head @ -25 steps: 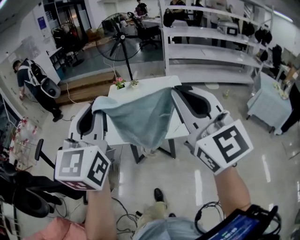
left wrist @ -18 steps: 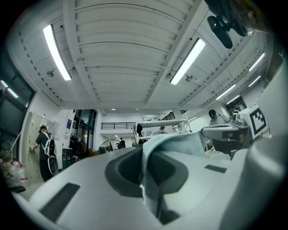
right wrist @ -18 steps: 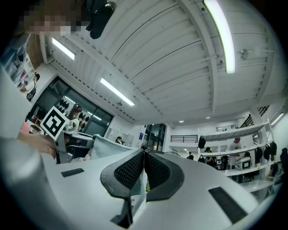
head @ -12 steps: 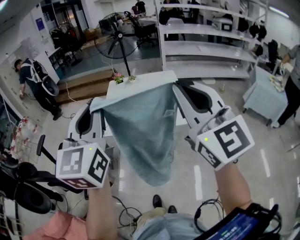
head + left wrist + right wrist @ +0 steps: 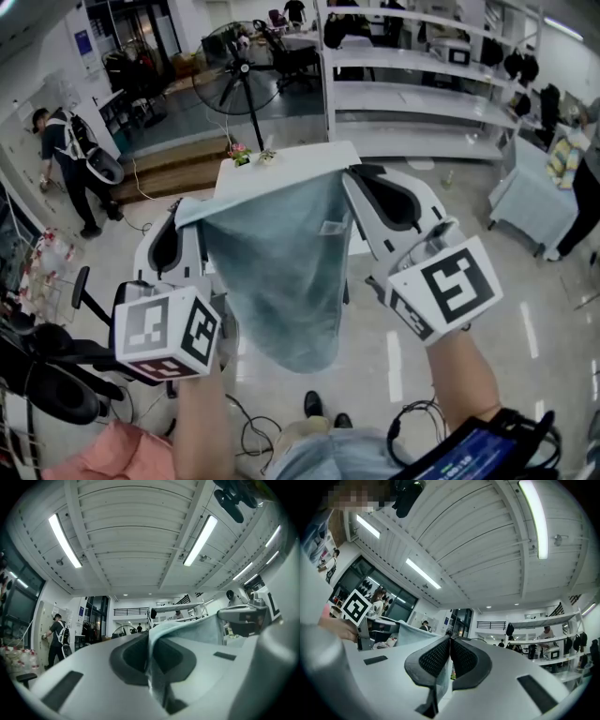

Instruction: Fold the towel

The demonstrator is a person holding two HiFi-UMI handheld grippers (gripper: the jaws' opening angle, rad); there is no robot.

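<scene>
Head view shows, closest to the person, the left claw [image 5: 180, 208] and the right claw [image 5: 354, 174] held up side by side. Both are closed tight, and each one pinches an upper corner of the towel [image 5: 281, 281]. The top edge of the towel is stretched from one claw to the other, and the rest hangs free in the air below them. It is a grey-green cloth, soft and a little fuzzy, with a rounded lower end and a small pale label near its right edge. The claws have smooth white plastic shells and dark pads; the pads of the right one have a fine dotted pattern. Behind the towel stands the white surface [image 5: 281, 161]. Farther away are a black fan [image 5: 236, 73] and white shelves [image 5: 422, 98].
</scene>
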